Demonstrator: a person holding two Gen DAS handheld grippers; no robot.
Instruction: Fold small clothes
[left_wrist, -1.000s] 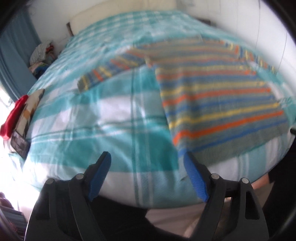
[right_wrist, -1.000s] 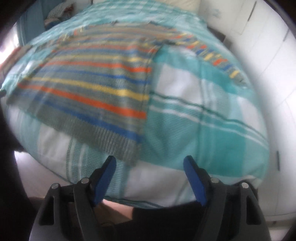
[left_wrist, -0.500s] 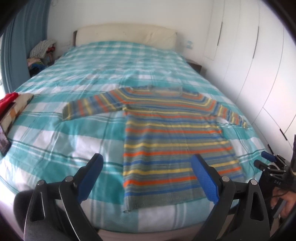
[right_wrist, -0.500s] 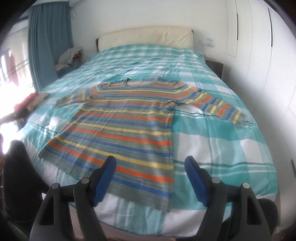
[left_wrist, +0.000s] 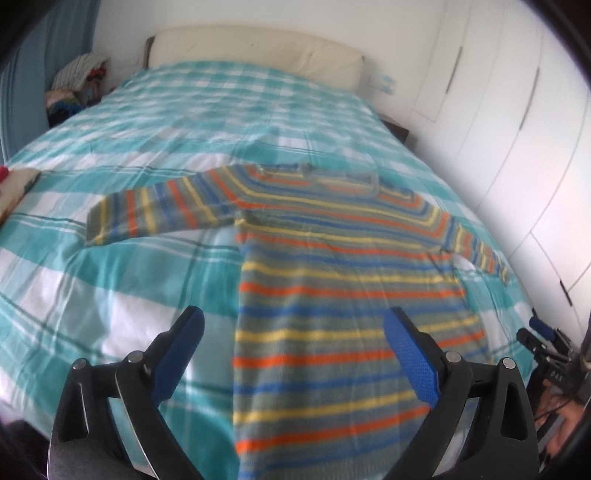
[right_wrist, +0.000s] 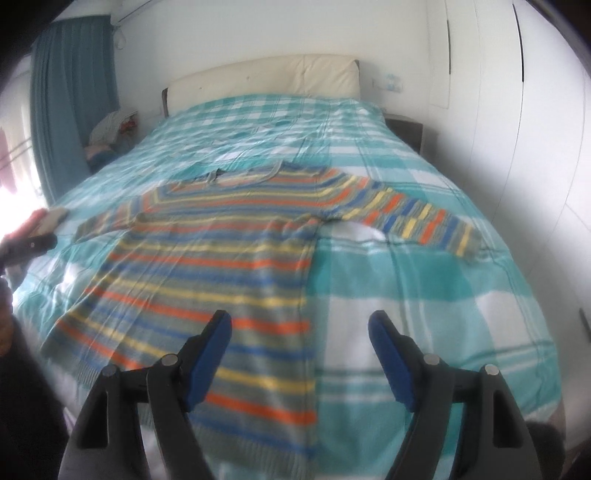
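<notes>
**Striped sweater spread flat on bed, both grippers released above it**

Striped sweater (left_wrist: 332, 295) seen from the left wrist: laid flat on the teal-and-white checked bedspread (left_wrist: 129, 280), neckline toward the cream headboard (left_wrist: 255, 51), both sleeves stretched outward. Left gripper (left_wrist: 293, 354) held over the near part of the garment, blue fingers (left_wrist: 181, 354) spread wide, grasping nothing, touching nothing. Left side seam of the sweater running between the two fingers, body of the knit filling the gap toward the right finger, bare bedspread under the left one. Other gripper visible at the far right edge, off the bed. White wardrobe doors (left_wrist: 517, 122) along the right, pile of clothes (left_wrist: 75, 86) in the far left corner.

From the right wrist: same sweater (right_wrist: 221, 258) flat on the bedspread (right_wrist: 424, 295), hem nearest the camera, right sleeve (right_wrist: 417, 218) reaching out to the right. Right gripper (right_wrist: 299, 354) poised above the lower right side of the garment, blue fingers (right_wrist: 391, 362) released and far apart, empty. Right side seam lying between them, left finger over stripes, right finger over plain bedspread. Teal curtain (right_wrist: 70, 110) at the left, headboard (right_wrist: 266, 77) beyond, picture slightly blurred.
</notes>
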